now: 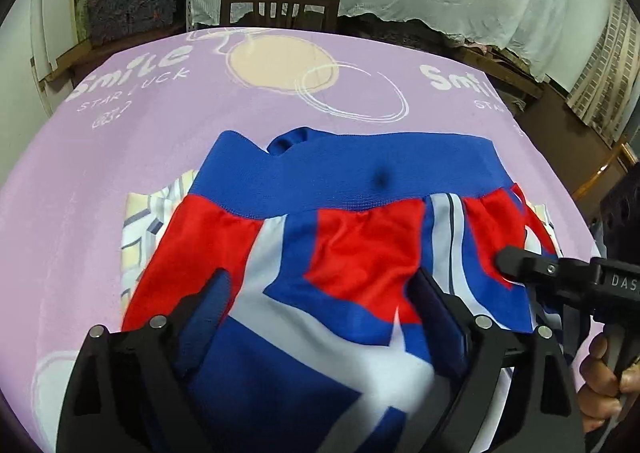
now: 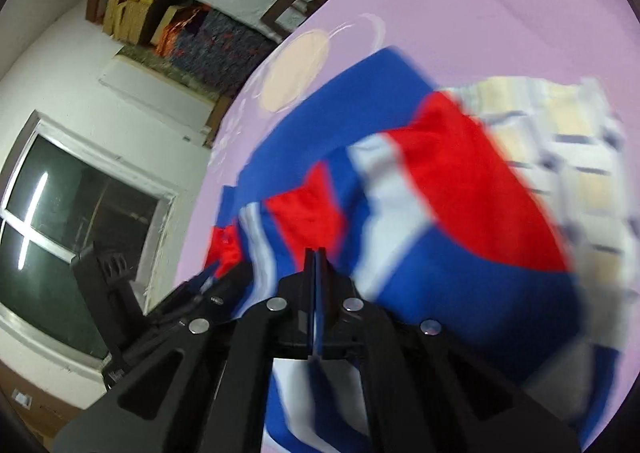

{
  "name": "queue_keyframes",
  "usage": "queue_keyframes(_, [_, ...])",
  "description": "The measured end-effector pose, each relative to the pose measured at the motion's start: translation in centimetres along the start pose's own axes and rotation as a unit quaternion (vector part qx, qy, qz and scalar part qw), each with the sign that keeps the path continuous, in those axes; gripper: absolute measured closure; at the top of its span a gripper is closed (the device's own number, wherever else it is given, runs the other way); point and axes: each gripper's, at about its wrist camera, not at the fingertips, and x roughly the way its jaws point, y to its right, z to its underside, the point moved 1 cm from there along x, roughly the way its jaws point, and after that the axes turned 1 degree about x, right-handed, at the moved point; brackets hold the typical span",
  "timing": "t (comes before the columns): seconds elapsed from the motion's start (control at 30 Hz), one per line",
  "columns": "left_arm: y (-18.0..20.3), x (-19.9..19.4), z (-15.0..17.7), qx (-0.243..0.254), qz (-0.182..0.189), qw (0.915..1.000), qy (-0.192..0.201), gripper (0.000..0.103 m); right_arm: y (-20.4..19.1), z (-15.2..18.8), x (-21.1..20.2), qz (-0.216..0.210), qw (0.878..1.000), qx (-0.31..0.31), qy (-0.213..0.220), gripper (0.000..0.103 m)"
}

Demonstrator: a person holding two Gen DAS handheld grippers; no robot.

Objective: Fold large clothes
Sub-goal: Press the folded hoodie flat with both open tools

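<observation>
Garments: 2 stacked (image 1: 352, 253) | left gripper (image 1: 320, 301) open | right gripper (image 2: 316, 257) seemingly closed

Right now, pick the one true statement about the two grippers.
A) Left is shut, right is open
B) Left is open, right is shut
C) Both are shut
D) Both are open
B: the left gripper has its fingers spread wide over the red, white and blue garment, while the right gripper has its fingers pressed together.
</observation>
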Motion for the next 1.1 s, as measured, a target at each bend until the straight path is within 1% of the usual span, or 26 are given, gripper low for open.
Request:
queue_keyframes(0.1, [-0.4, -0.2, 0.1, -0.001, 0.001, 1.0, -0.002, 0.011, 2.6, 0.8, -2.1, -0.024, 0.999, 0.042, 0.004, 0.103])
queue_keyframes(0.17, [-0.8, -0.6, 0.3, -0.006, 0.006, 0.9999, -0.005, 0.011, 3.7, 1.1, -3.1, -0.039, 0.997, 0.059, 0.008, 0.103])
queue_keyframes(0.2, [-0.9, -0.9, 0.4, -0.01, 0.008, 0.9999, -0.006, 0.011, 4.1, 1.4, -4.2, -0.018, 0.998, 0.059, 0.02, 0.103])
queue_keyframes(0.23, [-1.1, -1.3, 0.6, -0.015, 0.012, 0.9998, -0.007, 0.012, 4.2, 1.8, -5.1, -0.01, 0.998, 0.053, 0.03, 0.103])
queue_keyframes(0.27, [-1.5, -2.0, 0.9, -0.018, 0.016, 0.9997, -0.007, 0.012, 4.6, 2.2, -6.0, -0.002, 0.998, 0.059, 0.037, 0.103])
queue_keyframes(0.3, [-1.7, -2.7, 1.2, -0.022, 0.012, 0.9997, -0.006, 0.012, 4.7, 2.6, -7.0, 0.021, 0.996, 0.065, 0.051, 0.102])
queue_keyframes(0.33, [-2.1, -3.8, 1.6, -0.028, 0.006, 0.9996, -0.002, 0.014, 4.5, 3.0, -7.9, 0.044, 0.995, 0.06, 0.064, 0.09])
queue_keyframes(0.37, [-2.2, -4.5, 1.8, -0.03, 0.005, 0.9995, 0.004, 0.015, 4.1, 3.2, -8.5, 0.055, 0.994, 0.05, 0.074, 0.076])
queue_keyframes(0.4, [-2.1, -5.2, 2.1, -0.029, 0.004, 0.9995, 0.009, 0.015, 3.4, 3.8, -9.3, 0.053, 0.994, 0.037, 0.085, 0.072])
queue_keyframes(0.43, [-2.0, -5.8, 2.4, -0.024, 0.0, 0.9996, 0.013, 0.015, 2.7, 4.4, -9.8, 0.04, 0.995, 0.028, 0.09, 0.071])
queue_keyframes(0.47, [-1.8, -6.3, 2.8, -0.016, -0.01, 0.9997, 0.017, 0.015, 1.7, 5.2, -10.0, 0.026, 0.996, 0.014, 0.089, 0.071])
queue_keyframes(0.57, [-1.1, -6.2, 4.3, -0.001, -0.038, 0.9992, 0.009, 0.015, 0.5, 6.8, -9.5, 0.017, 0.997, -0.001, 0.073, 0.071])
queue_keyframes(0.63, [-1.0, -5.4, 4.9, 0.009, -0.062, 0.998, -0.002, 0.013, 1.2, 7.8, -8.4, 0.019, 0.999, 0.015, 0.047, 0.071])
queue_keyframes(0.7, [-0.6, -4.9, 5.1, 0.026, -0.082, 0.9963, -0.001, 0.01, 2.9, 8.4, -7.8, 0.031, 0.998, 0.047, 0.033, 0.079])
queue_keyframes(0.73, [-0.5, -4.8, 5.1, 0.029, -0.088, 0.9957, -0.001, 0.01, 3.8, 8.4, -8.1, 0.018, 0.997, 0.063, 0.037, 0.082])
queue_keyframes(0.77, [-0.5, -4.9, 5.1, 0.026, -0.092, 0.9954, -0.001, 0.01, 4.2, 8.1, -8.2, 0.014, 0.997, 0.072, 0.038, 0.082])
queue_keyframes(0.8, [-0.6, -5.0, 5.0, 0.019, -0.092, 0.9955, -0.003, 0.01, 4.6, 8.3, -9.0, 0.011, 0.995, 0.079, 0.051, 0.081])
queue_keyframes(0.83, [-0.6, -5.3, 5.0, 0.01, -0.092, 0.9957, -0.004, 0.012, 4.7, 8.5, -9.7, 0.011, 0.995, 0.079, 0.061, 0.077])
queue_keyframes(0.87, [-0.6, -5.8, 4.8, 0.0, -0.085, 0.9964, -0.003, 0.013, 4.5, 8.7, -10.1, 0.007, 0.995, 0.077, 0.068, 0.066])
queue_keyframes(0.9, [-0.2, -6.4, 4.5, -0.003, -0.068, 0.9977, 0.002, 0.013, 4.3, 9.1, -10.9, 0.001, 0.994, 0.072, 0.079, 0.06])
queue_keyframes(0.93, [0.3, -6.8, 4.3, -0.001, -0.057, 0.9984, 0.006, 0.013, 4.0, 9.5, -11.5, 0.004, 0.994, 0.068, 0.087, 0.053])
queue_keyframes(0.97, [1.0, -7.3, 3.8, 0.006, -0.051, 0.9986, 0.014, 0.013, 3.8, 10.0, -12.0, 0.011, 0.994, 0.063, 0.093, 0.053])
queue_keyframes(1.03, [2.3, -7.5, 2.8, 0.02, -0.053, 0.9981, 0.024, 0.013, 3.6, 10.7, -12.4, 0.025, 0.993, 0.062, 0.099, 0.053])
queue_keyframes(1.1, [3.4, -7.0, 1.7, 0.028, -0.046, 0.9982, 0.025, 0.013, 4.0, 11.6, -12.7, 0.037, 0.991, 0.078, 0.103, 0.052])
